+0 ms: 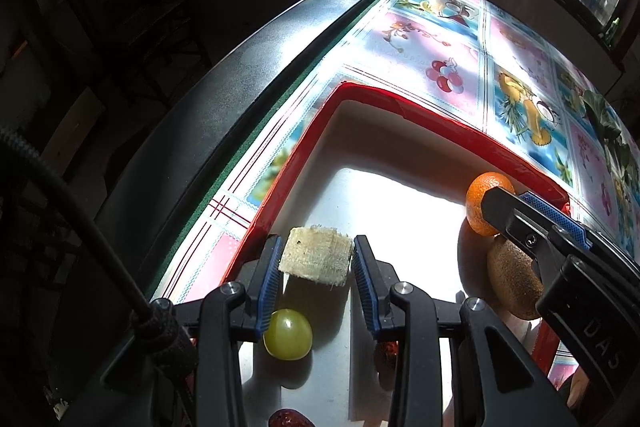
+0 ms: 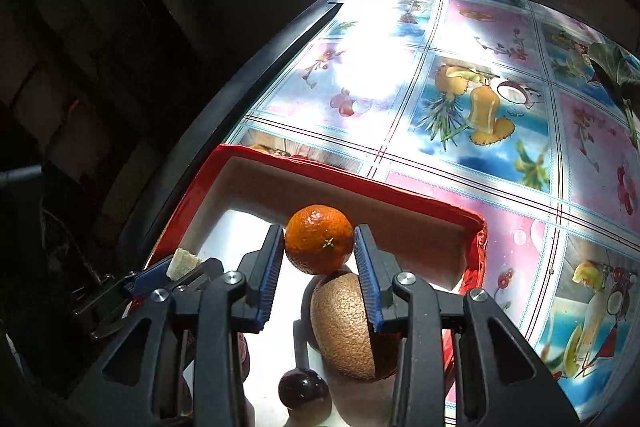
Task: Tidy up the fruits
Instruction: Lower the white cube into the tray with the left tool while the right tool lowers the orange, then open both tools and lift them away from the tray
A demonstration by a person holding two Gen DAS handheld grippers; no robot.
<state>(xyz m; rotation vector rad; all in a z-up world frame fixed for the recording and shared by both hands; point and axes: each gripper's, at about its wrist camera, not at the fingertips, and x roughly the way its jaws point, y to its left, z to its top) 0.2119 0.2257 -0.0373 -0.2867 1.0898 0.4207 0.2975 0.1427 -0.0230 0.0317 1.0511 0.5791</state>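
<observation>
Fruits mostly in red tray (image 1: pixel 360 95) already; sorting unfinished, I'd judge. Left claw (image 1: pixel 314 259) pinches banana chunk (image 1: pixel 316 261) above the tray, green grape (image 1: pixel 288 334) just under it. Right claw (image 2: pixel 319 250) angled down, pinching orange (image 2: pixel 319 239); kiwi (image 2: pixel 344 323) right below.

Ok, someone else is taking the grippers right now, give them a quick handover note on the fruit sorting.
Left gripper: closed on the banana piece, held over the red-rimmed tray.
Right gripper: closed on the mandarin, held near the tray's far wall, just above the kiwi.
In the tray: green grape, kiwi, a dark cherry-like fruit, and a red fruit at the near edge.
Done: cannot tell which fruits have been placed.
Left: both held fruits need setting down. Where they are bound is not shown.
</observation>
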